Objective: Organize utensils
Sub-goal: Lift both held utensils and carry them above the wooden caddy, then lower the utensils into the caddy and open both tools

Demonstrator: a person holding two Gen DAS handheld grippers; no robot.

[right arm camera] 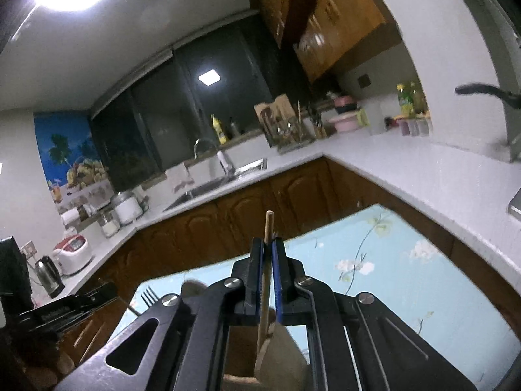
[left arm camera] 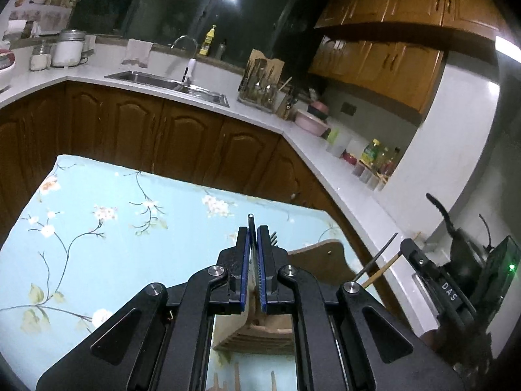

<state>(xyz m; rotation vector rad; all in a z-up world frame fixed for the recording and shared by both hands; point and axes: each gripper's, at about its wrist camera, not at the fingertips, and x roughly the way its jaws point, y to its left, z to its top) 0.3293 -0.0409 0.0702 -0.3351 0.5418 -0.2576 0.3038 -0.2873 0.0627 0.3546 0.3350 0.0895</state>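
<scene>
— Metal utensil (left arm camera: 251,224) logged first: thin, flat, with a rounded end and a small hole in it, standing upright between the fingers of the left gripper (left arm camera: 253,239). State of that gripper?

— Pressed together on it. The blue pads nip the shaft from both sides, and only the holed end pokes past the fingertips. It is held above the right half of the table (left arm camera: 114,228), clear of the flowered blue cloth.

— Fork tines (left arm camera: 273,237) just beside that gripper's right-hand finger?

— Seen. The finger hides the rest, so whether they belong to the held piece or to another cannot be told.

— Right gripper (right arm camera: 269,244)?

— Also clamped, on a pale wooden stick (right arm camera: 269,224), chopstick-like and upright, its top clear of the fingertips. In the left wrist view 2 thin sticks leave that gripper close together, slanting up: the pale one and a dark stick (left arm camera: 381,255). The right wrist view shows only the pale one clearly.

— Anything beneath?

— Wooden rack (left arm camera: 320,254) on the table near its right edge, partly hidden under both grippers. Its slats show between the left gripper's arms. The pale stick's lower end runs down toward the rack; contact cannot be told.

— Background?

— Counter (left arm camera: 260,120) beyond the table's far edge, with a sink (left arm camera: 156,81) set in it.
</scene>
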